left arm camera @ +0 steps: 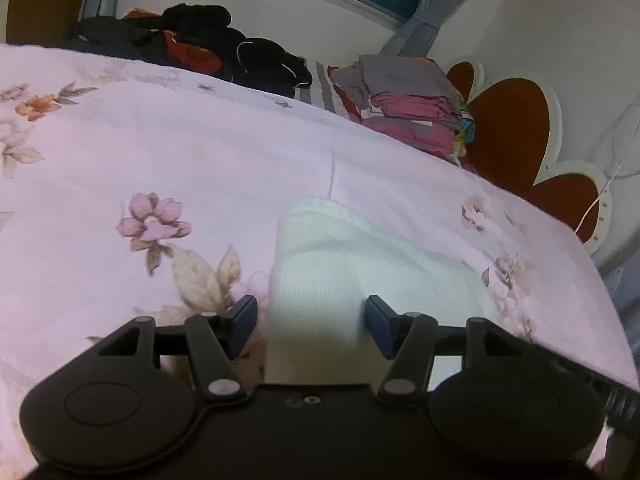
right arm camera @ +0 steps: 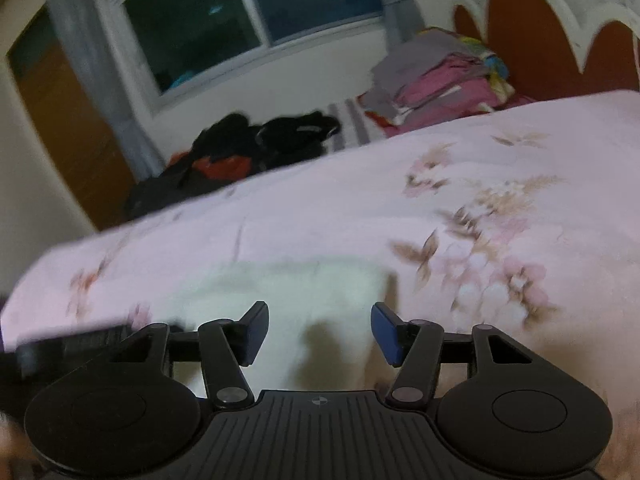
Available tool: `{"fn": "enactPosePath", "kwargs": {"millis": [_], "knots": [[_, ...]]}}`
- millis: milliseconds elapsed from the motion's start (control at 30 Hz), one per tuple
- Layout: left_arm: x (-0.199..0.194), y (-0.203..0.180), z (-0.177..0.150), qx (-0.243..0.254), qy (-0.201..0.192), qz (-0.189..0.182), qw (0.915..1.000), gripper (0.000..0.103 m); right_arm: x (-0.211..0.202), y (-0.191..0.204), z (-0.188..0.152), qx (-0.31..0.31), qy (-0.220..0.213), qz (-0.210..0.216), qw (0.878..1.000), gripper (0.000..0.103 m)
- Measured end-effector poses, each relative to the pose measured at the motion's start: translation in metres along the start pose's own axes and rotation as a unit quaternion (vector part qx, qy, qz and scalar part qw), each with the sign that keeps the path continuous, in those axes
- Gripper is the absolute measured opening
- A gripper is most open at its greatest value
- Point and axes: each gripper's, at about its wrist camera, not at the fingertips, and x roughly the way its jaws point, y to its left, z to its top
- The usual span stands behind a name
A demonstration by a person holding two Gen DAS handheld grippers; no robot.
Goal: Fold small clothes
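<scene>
Both pairs of fingers stand apart, with nothing pressed between the blue pads. On the left gripper (left arm camera: 312, 326) the two pads are on each side of a white knitted garment (left arm camera: 344, 264), which lies on the pink flowered bedcover (left arm camera: 160, 152), but the pads do not touch the cloth; the garment is only below and between them. Its far end is folded or rolled into a thick edge, and its near part runs under the gripper body. The right gripper (right arm camera: 319, 332) is also open over the same white garment (right arm camera: 288, 292), which looks pale and blurred in the right wrist view, so I cannot tell its shape there; a dark shadow falls on the cloth between the jaws. At the far side of the bed there is a heap of black clothes (left arm camera: 224, 44) with something orange-red in it, and near it, beside the red scalloped headboard (left arm camera: 516, 128), a stack of folded grey and pink textiles (left arm camera: 408, 96). Behind them a dark window (right arm camera: 224, 12) with grey curtains is seen.
</scene>
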Motion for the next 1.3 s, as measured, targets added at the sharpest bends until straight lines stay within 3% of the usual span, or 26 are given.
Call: {"fn": "enactPosePath", "kwargs": {"millis": [533, 567, 600, 700, 767, 833, 1167, 1300], "knots": [[-0.051, 0.021, -0.044, 0.029, 0.018, -0.015, 0.9993, 0.057, -0.030, 0.004, -0.077, 0.008, 0.063, 0.013, 0.998, 0.054], [-0.054, 0.024, -0.049, 0.031, 0.022, -0.014, 0.9992, 0.057, -0.030, 0.005, -0.079, 0.007, 0.064, 0.015, 0.998, 0.044], [-0.055, 0.027, -0.054, 0.030, 0.028, -0.014, 0.9991, 0.056, -0.031, 0.005, -0.081, 0.008, 0.064, 0.014, 0.998, 0.040], [-0.057, 0.036, -0.064, 0.023, 0.041, -0.019, 0.9987, 0.056, -0.035, 0.006, -0.084, 0.009, 0.057, 0.004, 0.998, 0.035], [-0.059, 0.036, -0.068, 0.022, 0.041, -0.020, 0.9987, 0.056, -0.043, 0.011, -0.082, -0.010, 0.034, -0.023, 0.999, 0.035], [-0.060, 0.035, -0.071, 0.024, 0.044, -0.025, 0.9985, 0.054, -0.050, 0.014, -0.080, -0.013, 0.016, -0.020, 1.000, 0.035], [-0.065, 0.025, -0.091, 0.040, 0.063, -0.053, 0.9958, 0.048, -0.038, 0.011, -0.090, 0.009, 0.076, 0.016, 0.997, 0.034], [-0.066, 0.025, -0.093, 0.035, 0.069, -0.062, 0.9951, 0.043, -0.045, 0.007, -0.094, 0.011, 0.090, 0.017, 0.996, 0.026]]}}
